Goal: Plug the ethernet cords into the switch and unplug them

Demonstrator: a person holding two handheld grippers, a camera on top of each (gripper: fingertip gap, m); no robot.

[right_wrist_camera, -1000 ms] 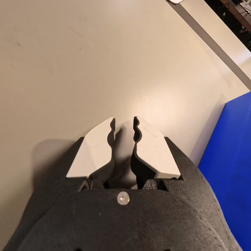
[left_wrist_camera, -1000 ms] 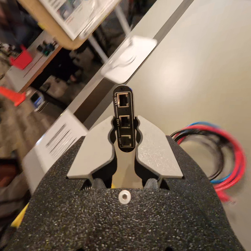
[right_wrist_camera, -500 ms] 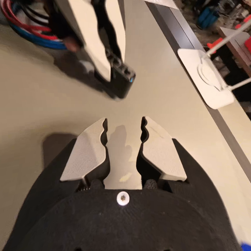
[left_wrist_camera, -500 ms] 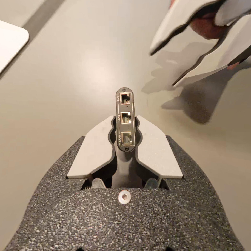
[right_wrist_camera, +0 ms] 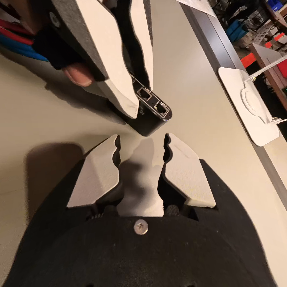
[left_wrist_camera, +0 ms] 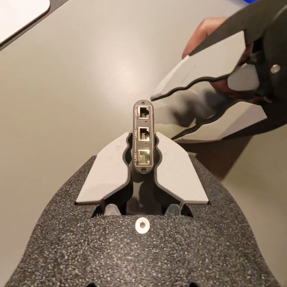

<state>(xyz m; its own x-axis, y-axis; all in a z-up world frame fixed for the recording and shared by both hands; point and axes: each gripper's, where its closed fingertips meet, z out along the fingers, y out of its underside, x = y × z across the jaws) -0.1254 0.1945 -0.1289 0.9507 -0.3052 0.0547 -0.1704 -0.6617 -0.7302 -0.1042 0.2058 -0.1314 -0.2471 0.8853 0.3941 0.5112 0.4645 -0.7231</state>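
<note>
So far only the hold is done: the left gripper has its jaws clamped on the switch, all its ports empty, while the right gripper has its jaws spread and holds nothing just beside it, and the cords are untouched.

Workshop, cluttered benches, storage bins

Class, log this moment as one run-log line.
left gripper: shut on small black three-port switch | right gripper: open, empty, beside switch | ports: all empty
</note>
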